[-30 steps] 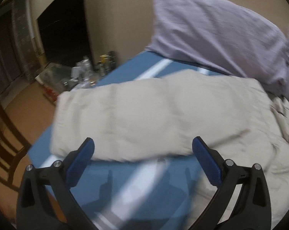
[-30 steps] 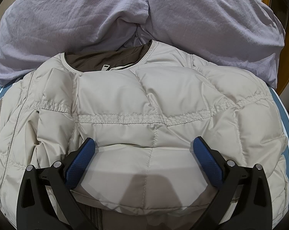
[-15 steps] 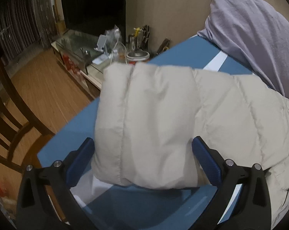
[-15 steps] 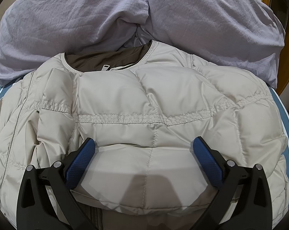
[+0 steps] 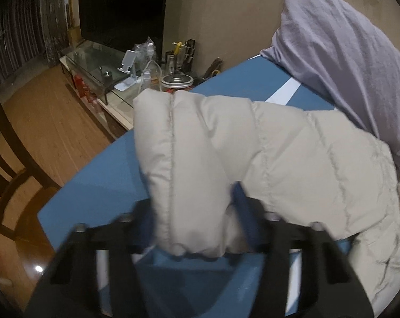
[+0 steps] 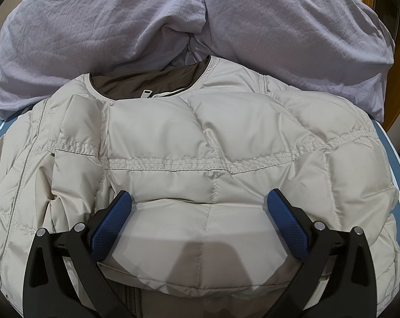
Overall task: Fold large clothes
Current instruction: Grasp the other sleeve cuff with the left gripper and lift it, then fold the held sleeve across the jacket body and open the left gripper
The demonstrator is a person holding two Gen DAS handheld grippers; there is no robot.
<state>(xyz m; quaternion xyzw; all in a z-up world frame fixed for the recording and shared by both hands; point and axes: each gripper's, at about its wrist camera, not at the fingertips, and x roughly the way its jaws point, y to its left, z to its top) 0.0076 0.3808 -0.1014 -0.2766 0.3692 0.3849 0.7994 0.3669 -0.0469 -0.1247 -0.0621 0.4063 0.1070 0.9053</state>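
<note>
Your left gripper (image 5: 192,212) is pinching the cuff end of the cream puffer jacket's sleeve (image 5: 189,159), its blue pads pressing into the padding from both sides, above the blue bed sheet (image 5: 99,185). Your right gripper (image 6: 197,214) is hovering with its fingers spread wide over the folded jacket (image 6: 200,137), gripping nothing. The jacket is lying on the bed, collar pointing toward the lilac pillows (image 6: 107,26). Beyond the bed edge, a glass side table (image 5: 94,69) is carrying bottles and jars.
</note>
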